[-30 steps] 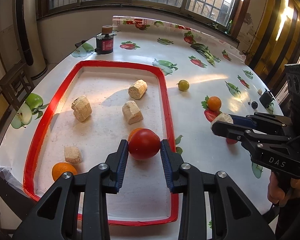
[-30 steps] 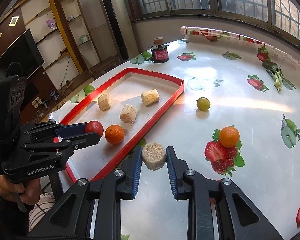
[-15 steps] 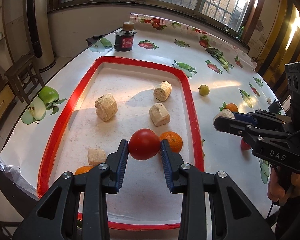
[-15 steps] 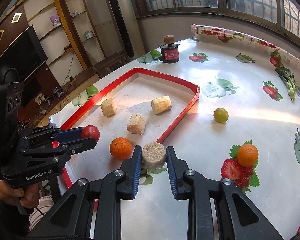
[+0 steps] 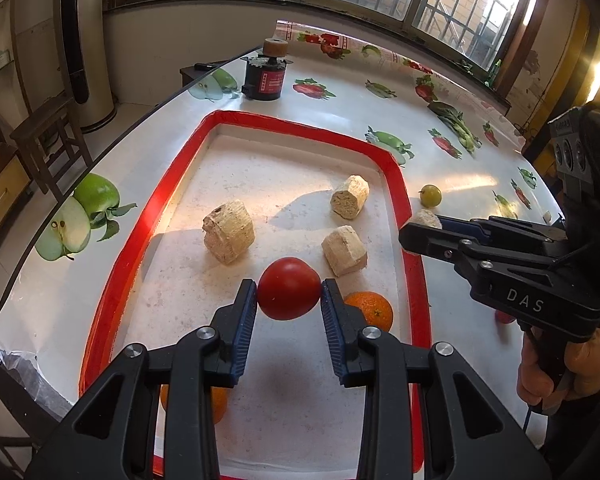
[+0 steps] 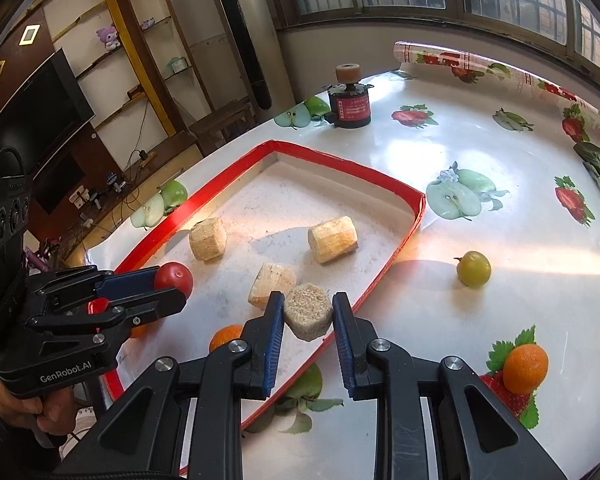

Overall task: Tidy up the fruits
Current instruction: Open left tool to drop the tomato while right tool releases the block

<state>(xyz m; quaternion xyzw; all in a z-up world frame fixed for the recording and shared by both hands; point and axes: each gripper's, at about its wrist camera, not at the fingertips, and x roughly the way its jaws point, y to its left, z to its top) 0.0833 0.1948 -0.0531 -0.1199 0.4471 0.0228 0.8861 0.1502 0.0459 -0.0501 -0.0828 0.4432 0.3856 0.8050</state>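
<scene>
**Both grippers loaded above the red tray**

Fingers (image 5: 249, 312) of the left gripper (image 5: 289, 304) clamp a red tomato (image 5: 288, 294); those of the right gripper (image 6: 307, 316) clamp a tan cork-like chunk (image 6: 309, 316). Both hang over the red-rimmed tray (image 5: 140, 248) on the fruit-print worktop (image 6: 500, 216). Inside the tray lie three more tan chunks and two oranges (image 5: 370, 310). Outside, on the worktop, sit another orange (image 6: 525, 368) and a small green fruit (image 6: 473, 269).

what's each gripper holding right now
left gripper: shut on the red tomato
right gripper: shut on the tan cork chunk
</scene>
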